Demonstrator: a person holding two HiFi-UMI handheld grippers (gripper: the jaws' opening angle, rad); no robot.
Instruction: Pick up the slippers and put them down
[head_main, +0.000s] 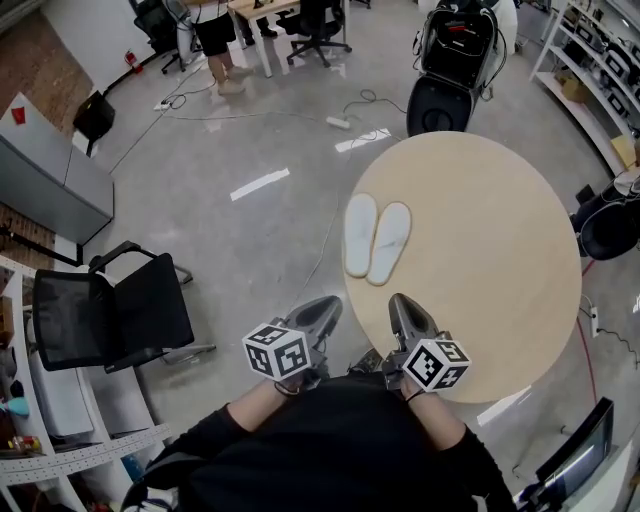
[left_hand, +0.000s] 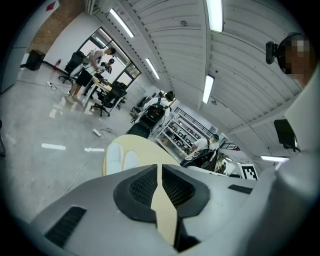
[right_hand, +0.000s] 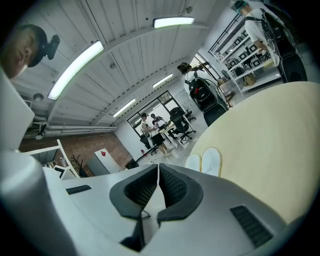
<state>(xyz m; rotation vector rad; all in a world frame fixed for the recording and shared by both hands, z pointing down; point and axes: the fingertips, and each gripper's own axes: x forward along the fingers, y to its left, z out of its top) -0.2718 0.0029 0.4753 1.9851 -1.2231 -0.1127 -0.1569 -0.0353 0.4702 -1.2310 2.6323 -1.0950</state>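
Observation:
Two white slippers (head_main: 376, 238) lie side by side, soles up, on the left part of the round beige table (head_main: 500, 290). The pair also shows far off in the left gripper view, slippers (left_hand: 121, 160), and in the right gripper view, slippers (right_hand: 204, 162). My left gripper (head_main: 325, 312) hangs off the table's near-left edge, over the floor, jaws shut and empty. My right gripper (head_main: 402, 308) sits over the table's near edge, also shut with nothing in it. Both point toward the slippers and stay well short of them.
A black mesh office chair (head_main: 110, 315) stands to the left. A black scooter (head_main: 452, 60) is parked behind the table. Cables (head_main: 250, 115) trail over the grey floor. Shelving (head_main: 600, 70) lines the right wall, and a person (head_main: 215, 40) stands at desks far back.

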